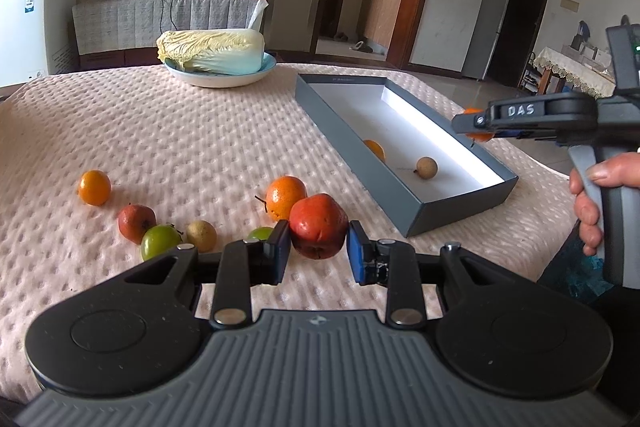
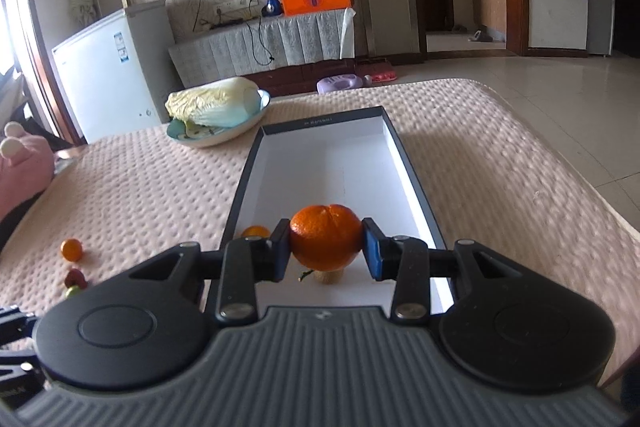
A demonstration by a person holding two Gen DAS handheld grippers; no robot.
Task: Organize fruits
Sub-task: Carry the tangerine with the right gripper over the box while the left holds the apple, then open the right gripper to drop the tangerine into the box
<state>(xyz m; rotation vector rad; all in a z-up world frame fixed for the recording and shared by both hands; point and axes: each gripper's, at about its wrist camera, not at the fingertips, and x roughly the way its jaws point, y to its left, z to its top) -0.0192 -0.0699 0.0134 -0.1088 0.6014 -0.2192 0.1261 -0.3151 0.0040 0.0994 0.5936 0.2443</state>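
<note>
My left gripper (image 1: 319, 247) is shut on a red fruit (image 1: 318, 225), low over the pink tablecloth. Loose fruits lie beside it: two oranges (image 1: 94, 187) (image 1: 285, 196), a small red fruit (image 1: 136, 223), two green fruits (image 1: 161, 241) (image 1: 260, 233) and a brown longan (image 1: 201, 235). My right gripper (image 2: 326, 249) is shut on an orange (image 2: 326, 237) and holds it above the near end of the grey box (image 2: 384, 171); it also shows in the left wrist view (image 1: 478, 125). In the box (image 1: 404, 203) lie an orange (image 1: 375, 149) and a longan (image 1: 426, 167).
A blue-rimmed bowl (image 1: 224, 77) with a napa cabbage (image 1: 212, 51) stands at the far side of the table. The table's right edge (image 2: 580, 187) drops to a tiled floor. A pink plush thing (image 2: 24, 171) sits at the left edge.
</note>
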